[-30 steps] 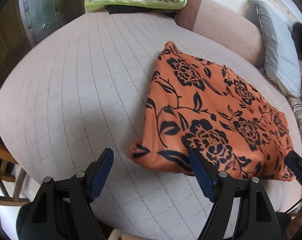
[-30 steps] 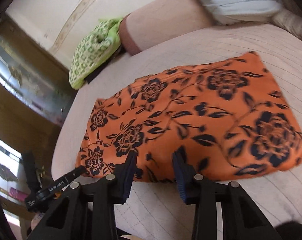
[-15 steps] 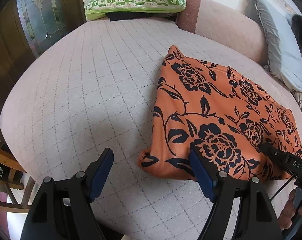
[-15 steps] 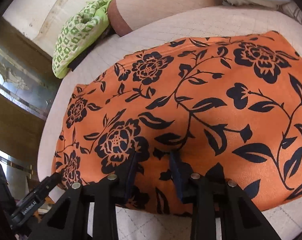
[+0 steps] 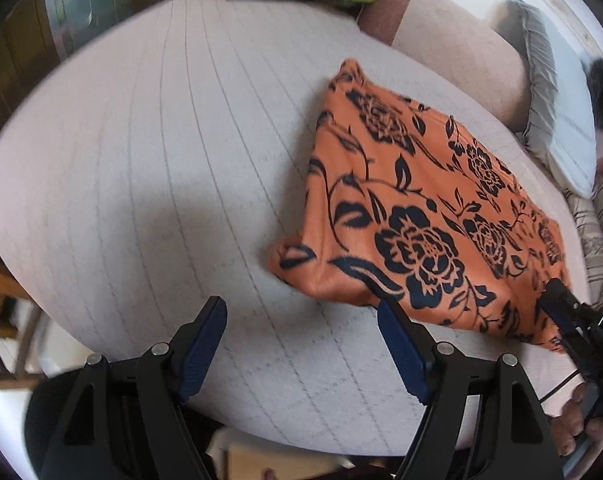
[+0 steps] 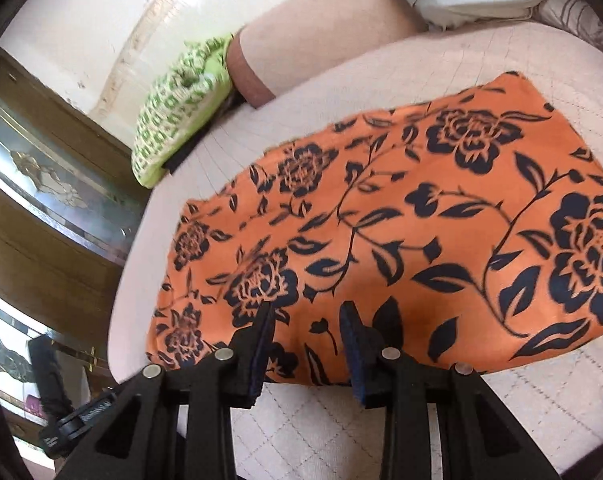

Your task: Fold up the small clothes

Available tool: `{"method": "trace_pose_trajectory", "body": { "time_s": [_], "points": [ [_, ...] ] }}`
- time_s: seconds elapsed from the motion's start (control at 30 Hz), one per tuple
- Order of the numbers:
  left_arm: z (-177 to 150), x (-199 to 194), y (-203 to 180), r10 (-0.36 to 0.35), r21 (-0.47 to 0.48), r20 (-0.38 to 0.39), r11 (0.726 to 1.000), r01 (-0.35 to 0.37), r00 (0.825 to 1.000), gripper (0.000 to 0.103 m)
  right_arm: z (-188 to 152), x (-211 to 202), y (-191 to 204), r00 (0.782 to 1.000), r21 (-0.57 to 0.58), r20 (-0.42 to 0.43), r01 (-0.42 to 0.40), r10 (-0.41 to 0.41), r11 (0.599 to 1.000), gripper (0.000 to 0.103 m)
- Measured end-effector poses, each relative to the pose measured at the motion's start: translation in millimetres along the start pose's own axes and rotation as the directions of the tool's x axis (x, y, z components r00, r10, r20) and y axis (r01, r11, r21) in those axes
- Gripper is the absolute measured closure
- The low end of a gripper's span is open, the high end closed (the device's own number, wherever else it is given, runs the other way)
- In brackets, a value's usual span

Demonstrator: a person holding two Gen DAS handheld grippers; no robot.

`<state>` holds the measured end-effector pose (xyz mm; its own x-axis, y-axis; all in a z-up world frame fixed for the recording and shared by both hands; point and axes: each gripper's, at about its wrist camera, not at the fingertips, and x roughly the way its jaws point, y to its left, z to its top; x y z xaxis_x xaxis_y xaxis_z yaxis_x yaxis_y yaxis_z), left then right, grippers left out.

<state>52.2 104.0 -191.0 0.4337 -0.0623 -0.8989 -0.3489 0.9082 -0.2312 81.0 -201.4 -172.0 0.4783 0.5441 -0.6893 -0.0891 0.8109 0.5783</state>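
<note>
While the orange floral garment (image 6: pixel 401 232) lies flat, seemingly already doubled, at frame centre on the quilted bed (image 5: pixel 141 160), the right gripper (image 6: pixel 305 316) hovers half-spread over its near edge; the left gripper (image 5: pixel 301 320) stands wide, empty, lower frame. Further folds likely remain.

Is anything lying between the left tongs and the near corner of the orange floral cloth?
Nothing visible. Only bare quilted bed cover lies between the open left tongs and the near corner of the orange floral cloth. The right tongs are already over the cloth's near edge, further along.
</note>
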Motion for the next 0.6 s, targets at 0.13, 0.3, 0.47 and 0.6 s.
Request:
{"method": "trace_pose_trajectory", "body": {
  "time_s": [0.13,0.3,0.47,0.6],
  "points": [
    [1.8,12.2,-2.4,-0.052,-0.051,-0.058,0.997,0.049,0.997,0.023,3.1,-4.2,0.4,0.999,-0.012,0.036,-0.021,0.022,1.0,0.067],
    [6.9,30.2,-11.5,-0.058,-0.095,-0.088,0.994,0.049,0.994,0.018,-3.1,7.7,4.3,0.997,-0.095,0.06,-0.033,0.039,0.995,0.067],
    [15.4,31.3,-26.9,-0.083,-0.101,-0.013,0.992,0.081,0.996,0.018,-22.0,31.6,-5.8,0.999,-0.179,0.049,0.014,-0.006,0.984,0.067],
    [18.8,27.8,-28.5,-0.118,-0.144,0.045,0.982,0.123,0.992,0.018,-14.7,32.8,-13.3,1.0,-0.149,0.004,-0.023,0.024,0.989,0.067]
  ]
}}
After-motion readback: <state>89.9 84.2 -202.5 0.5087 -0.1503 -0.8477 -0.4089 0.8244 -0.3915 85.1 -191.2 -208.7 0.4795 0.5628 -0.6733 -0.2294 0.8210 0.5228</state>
